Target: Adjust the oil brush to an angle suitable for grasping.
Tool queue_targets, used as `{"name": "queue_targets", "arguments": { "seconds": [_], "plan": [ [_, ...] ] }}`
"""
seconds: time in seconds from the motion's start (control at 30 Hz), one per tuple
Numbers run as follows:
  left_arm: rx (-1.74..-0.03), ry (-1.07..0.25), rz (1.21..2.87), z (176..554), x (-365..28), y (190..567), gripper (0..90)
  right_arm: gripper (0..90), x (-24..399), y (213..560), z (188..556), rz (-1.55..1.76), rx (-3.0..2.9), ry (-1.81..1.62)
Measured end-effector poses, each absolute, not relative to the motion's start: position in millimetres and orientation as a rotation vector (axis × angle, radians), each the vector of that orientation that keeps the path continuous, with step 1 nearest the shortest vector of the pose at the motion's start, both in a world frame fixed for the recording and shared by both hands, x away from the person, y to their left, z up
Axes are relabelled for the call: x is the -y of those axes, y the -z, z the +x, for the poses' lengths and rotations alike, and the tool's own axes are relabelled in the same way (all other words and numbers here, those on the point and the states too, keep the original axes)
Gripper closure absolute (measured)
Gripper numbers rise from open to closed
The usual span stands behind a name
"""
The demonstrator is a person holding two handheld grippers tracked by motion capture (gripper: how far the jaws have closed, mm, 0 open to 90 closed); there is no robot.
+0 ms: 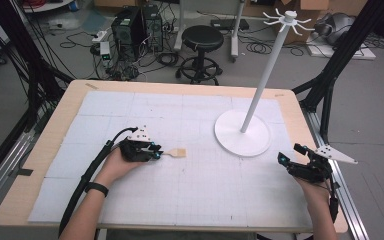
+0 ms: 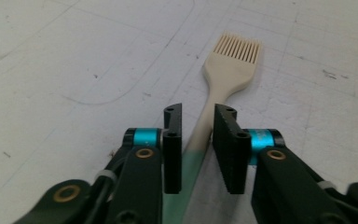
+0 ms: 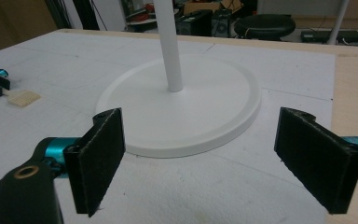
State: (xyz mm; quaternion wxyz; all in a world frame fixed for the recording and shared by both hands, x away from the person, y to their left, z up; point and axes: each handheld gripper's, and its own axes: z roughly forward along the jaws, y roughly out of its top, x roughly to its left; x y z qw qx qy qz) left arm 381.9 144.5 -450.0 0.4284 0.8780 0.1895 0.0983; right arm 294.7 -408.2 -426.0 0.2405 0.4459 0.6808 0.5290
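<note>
Left claw (image 2: 196, 140) straddles the brush (image 2: 223, 79) handle on the table (image 1: 180, 200), jaws narrowly apart, grip unclear; right claw (image 3: 214, 158) gapes wide before the white stand (image 3: 177, 102).

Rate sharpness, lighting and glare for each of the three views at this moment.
High view: even light, soft detail, no glare on the mat. Left gripper view: brush bristles fairly sharp, the jaws around its handle also clear, faint shadows. Right gripper view: near jaws slightly soft, white stand base clear with mild sheen, background clutter blurred.
</note>
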Motion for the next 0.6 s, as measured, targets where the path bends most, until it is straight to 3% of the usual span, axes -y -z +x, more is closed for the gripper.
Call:
{"name": "queue_targets", "arguments": {
  "seconds": [0.6],
  "plan": [
    [-0.420, -0.256, 2.205, 378.3, -140.5, 448.8, 82.2, 15.4, 409.2, 426.1, 295.3, 1.215, -1.856, -1.455]
  ]
}}
